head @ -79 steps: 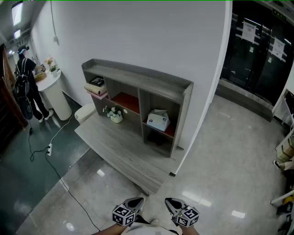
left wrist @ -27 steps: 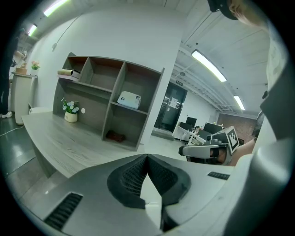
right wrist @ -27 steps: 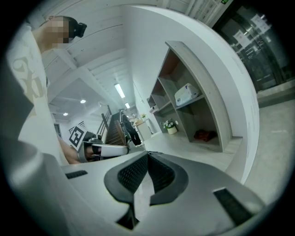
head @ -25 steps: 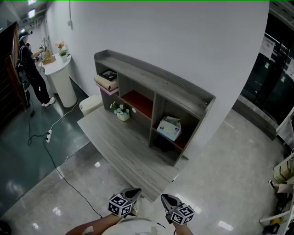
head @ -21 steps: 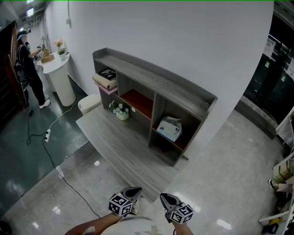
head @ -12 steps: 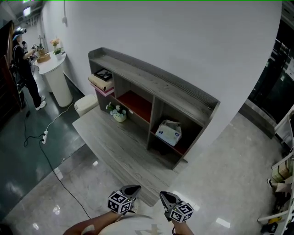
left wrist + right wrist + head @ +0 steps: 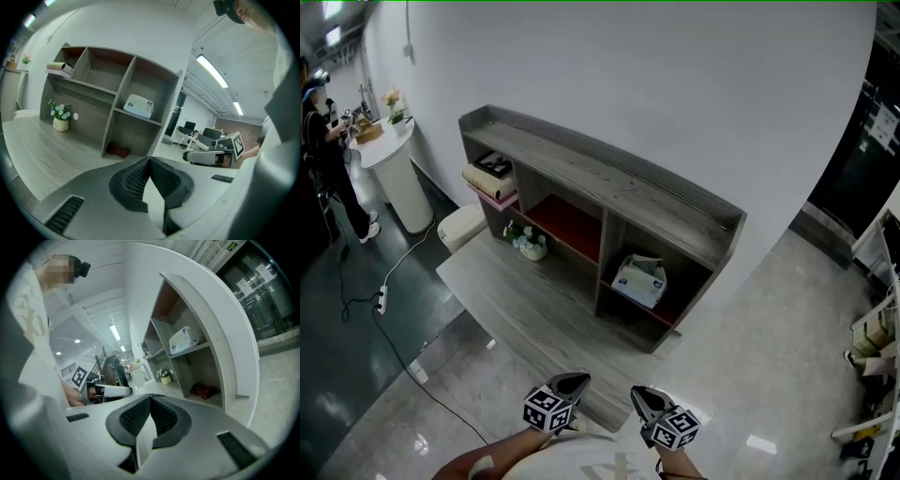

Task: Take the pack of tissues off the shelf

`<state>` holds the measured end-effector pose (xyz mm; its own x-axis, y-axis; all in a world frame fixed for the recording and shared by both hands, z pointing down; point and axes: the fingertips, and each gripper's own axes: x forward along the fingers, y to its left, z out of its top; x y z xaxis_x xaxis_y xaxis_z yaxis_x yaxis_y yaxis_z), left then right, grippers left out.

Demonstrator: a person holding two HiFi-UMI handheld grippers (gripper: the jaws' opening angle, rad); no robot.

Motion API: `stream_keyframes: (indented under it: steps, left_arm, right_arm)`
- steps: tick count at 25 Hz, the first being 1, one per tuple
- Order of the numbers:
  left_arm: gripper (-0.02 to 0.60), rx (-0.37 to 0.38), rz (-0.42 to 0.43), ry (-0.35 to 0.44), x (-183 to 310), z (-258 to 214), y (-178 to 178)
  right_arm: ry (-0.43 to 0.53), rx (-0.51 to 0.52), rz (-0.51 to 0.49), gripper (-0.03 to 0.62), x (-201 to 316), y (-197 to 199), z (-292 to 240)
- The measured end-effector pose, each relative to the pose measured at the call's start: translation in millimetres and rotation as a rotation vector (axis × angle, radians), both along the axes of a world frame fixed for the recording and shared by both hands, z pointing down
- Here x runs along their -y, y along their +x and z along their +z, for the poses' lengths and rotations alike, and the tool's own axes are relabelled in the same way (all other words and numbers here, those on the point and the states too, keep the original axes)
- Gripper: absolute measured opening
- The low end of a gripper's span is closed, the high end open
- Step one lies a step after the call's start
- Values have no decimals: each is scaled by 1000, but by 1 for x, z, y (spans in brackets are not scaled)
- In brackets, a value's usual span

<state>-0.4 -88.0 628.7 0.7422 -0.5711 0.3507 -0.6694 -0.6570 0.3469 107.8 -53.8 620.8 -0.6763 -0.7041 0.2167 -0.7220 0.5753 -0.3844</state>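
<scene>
The pack of tissues (image 7: 639, 282) lies flat in the right-hand compartment of the shelf (image 7: 609, 183), on its red-lined middle board, right of centre in the head view. In the left gripper view the pack (image 7: 138, 106) is wider than it is tall. Its long axis runs roughly along the front edge of that board, and a long side faces out of the opening. Both tools are held low and close to the person's body at the bottom centre of the head view, side by side. Their tips point forward toward the shelf and are well apart from it. The left tool (image 7: 570, 382) has its jaws pressed together with nothing between them, and the right tool (image 7: 643, 395) is closed and empty in the same way. A low wooden bench (image 7: 516, 291) juts out in front of the shelf and carries a small flower pot (image 7: 530, 242) near the left compartments. A dark red thing (image 7: 117, 150) lies in the bottom compartment below the pack. The floor (image 7: 769, 356) is glossy grey, and a cable (image 7: 384, 309) trails across it at the left. The wall (image 7: 656, 84) behind the shelf is plain white. A person (image 7: 319, 150) stands at a white round stand (image 7: 389, 173) in the upper left.
</scene>
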Motion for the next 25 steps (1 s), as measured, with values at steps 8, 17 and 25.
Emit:
stream_keyframes:
  steps: [8,17,25]
  left_arm:
    - [12,-21,61,18,43,-8,0]
    - [12,-33,112,27,80,-9,4]
    - [12,-43,121,54,110,-16,9]
  right_arm:
    - [17,-9,93,5,32,5,-8]
    - [34,-7,154,5,59,10,-14]
    - [56,0,179,5,80,14,-22]
